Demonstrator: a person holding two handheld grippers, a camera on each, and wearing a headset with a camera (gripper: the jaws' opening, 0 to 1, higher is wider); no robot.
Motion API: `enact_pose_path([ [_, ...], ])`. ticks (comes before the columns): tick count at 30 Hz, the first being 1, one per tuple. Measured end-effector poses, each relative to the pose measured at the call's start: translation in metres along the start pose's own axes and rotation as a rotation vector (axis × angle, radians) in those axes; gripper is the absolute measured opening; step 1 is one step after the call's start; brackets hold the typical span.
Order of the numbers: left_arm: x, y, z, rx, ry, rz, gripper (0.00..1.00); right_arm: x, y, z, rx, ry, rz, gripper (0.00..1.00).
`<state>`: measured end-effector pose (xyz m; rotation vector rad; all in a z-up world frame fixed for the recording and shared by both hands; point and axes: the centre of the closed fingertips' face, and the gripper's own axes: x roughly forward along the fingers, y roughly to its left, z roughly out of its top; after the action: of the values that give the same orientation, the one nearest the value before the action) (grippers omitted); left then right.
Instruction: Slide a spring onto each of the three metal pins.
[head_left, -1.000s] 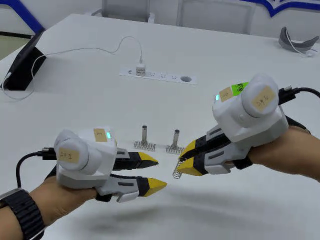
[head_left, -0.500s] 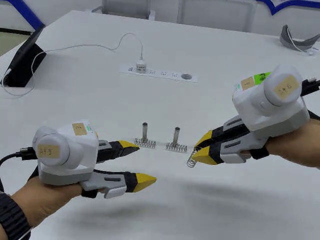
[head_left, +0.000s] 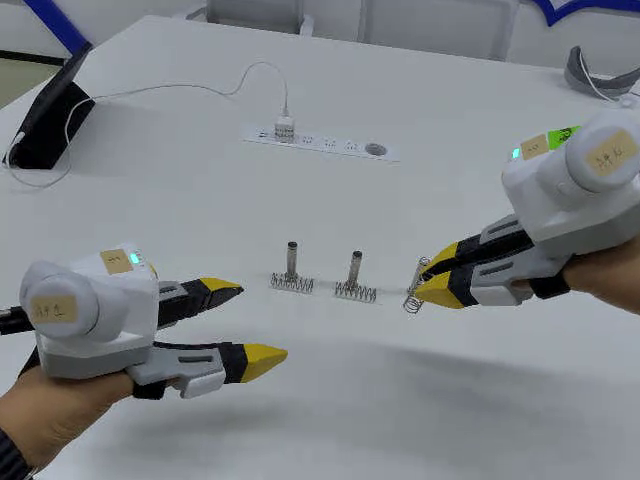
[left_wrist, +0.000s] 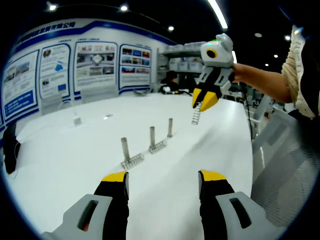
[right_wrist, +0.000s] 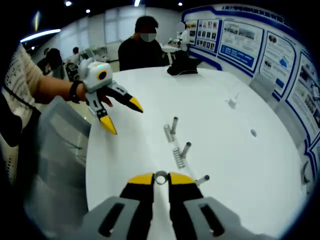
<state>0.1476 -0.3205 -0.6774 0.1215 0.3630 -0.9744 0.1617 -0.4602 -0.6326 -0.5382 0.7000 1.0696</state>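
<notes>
my right gripper (head_left: 433, 275), clenched on a spring (head_left: 414, 292), has carried it rightward from just near of the middle pin (head_left: 355, 265) toward the right pin (left_wrist: 170, 127), so i judge threading there comes next. my left gripper (head_left: 256, 321), jaws spread and empty, has drawn back left. two loose springs (head_left: 291, 284) lie on the table (head_left: 320, 400) at the feet of the left pin (head_left: 292, 254) and the middle pin, not yet threaded.
</notes>
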Motion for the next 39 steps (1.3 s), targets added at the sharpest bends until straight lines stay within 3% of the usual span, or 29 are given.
enact_pose_path([
  [11, -0.003, 0.0, -0.003, -0.018, -0.005, 0.015, 0.57, -0.01, -0.037, -0.001, 0.048, 0.001, -0.087, 0.12],
  [19, -0.003, 0.0, -0.004, -0.024, -0.003, 0.013, 0.57, -0.005, -0.062, -0.004, 0.064, 0.027, -0.15, 0.12],
  [27, -0.004, 0.001, -0.005, -0.028, -0.004, 0.014, 0.57, 0.004, -0.076, -0.005, 0.085, 0.031, -0.166, 0.12],
  [39, -0.006, 0.001, -0.005, -0.033, -0.002, 0.019, 0.56, 0.017, -0.082, -0.011, 0.103, 0.061, -0.143, 0.12],
])
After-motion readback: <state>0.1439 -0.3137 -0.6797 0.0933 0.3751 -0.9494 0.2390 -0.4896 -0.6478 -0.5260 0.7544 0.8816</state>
